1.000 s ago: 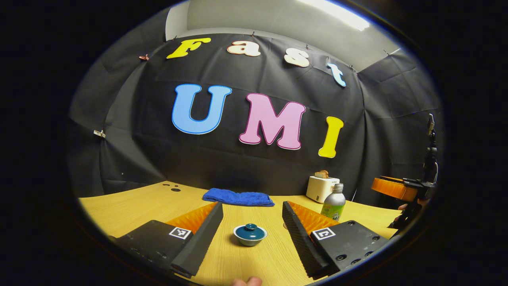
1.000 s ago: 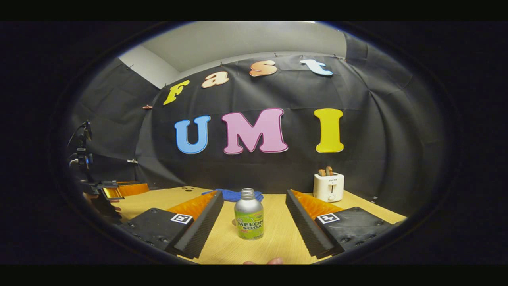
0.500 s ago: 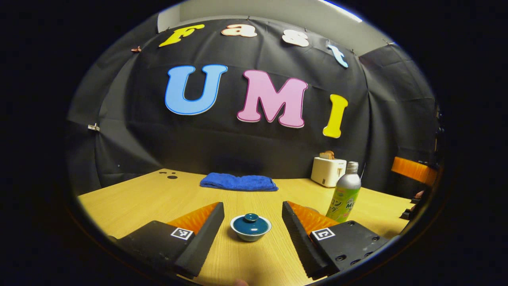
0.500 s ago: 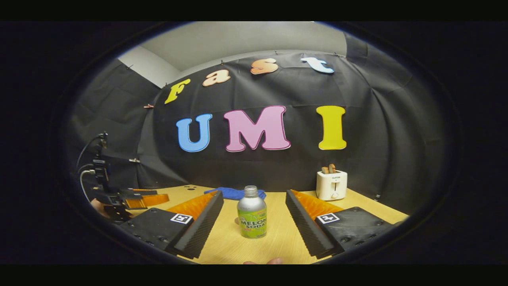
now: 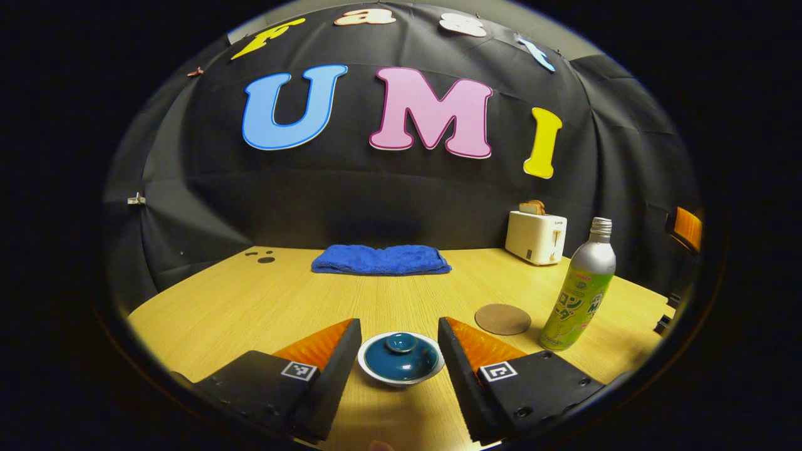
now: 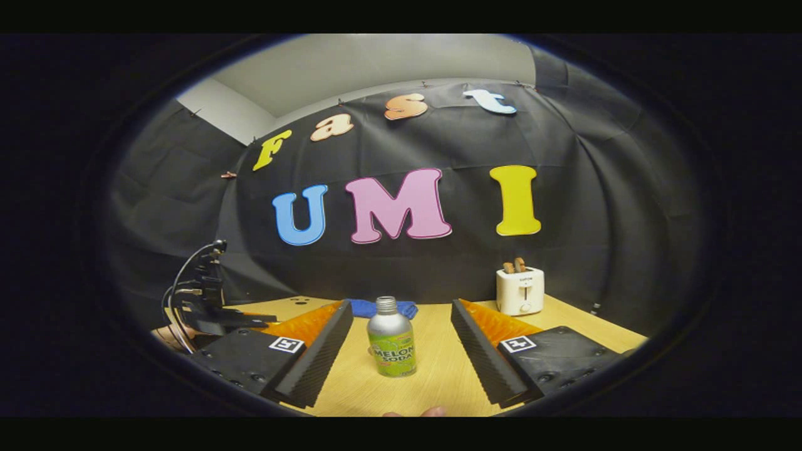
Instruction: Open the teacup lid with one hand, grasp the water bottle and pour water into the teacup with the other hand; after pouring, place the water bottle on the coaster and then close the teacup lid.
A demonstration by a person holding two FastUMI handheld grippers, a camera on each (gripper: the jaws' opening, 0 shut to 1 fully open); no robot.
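Table point(image 5: 250, 300): pale wood, spread out ahead of both my pairs of fingers.
Towel point(image 5: 381, 259): blue, folded, far beyond my left fingers by the wall.
Toaster point(image 5: 536, 236): white, with bread in its slots, far ahead and right of my left fingers; in the right gripper view point(image 6: 519, 290) it stands beyond my right-side finger.
Water bottle point(image 6: 391, 345): upright on the table, midway between my right fingers, a gap on each side; in the left gripper view point(image 5: 579, 288) it stands off to the right of my fingers.
My left gripper point(image 5: 399, 360): spread wide, one finger on each side of the teacup, gripping nothing.
My right gripper point(image 6: 401, 357): spread wide around the bottle, not pressing on it.
Teacup point(image 5: 401, 371): between my left fingers, lid point(image 5: 401, 354) on; its rim looks very near both fingers, though I cannot tell if it touches.
Coaster point(image 5: 502, 319): round, brown, flat, just beyond my right-side left finger, beside the bottle.
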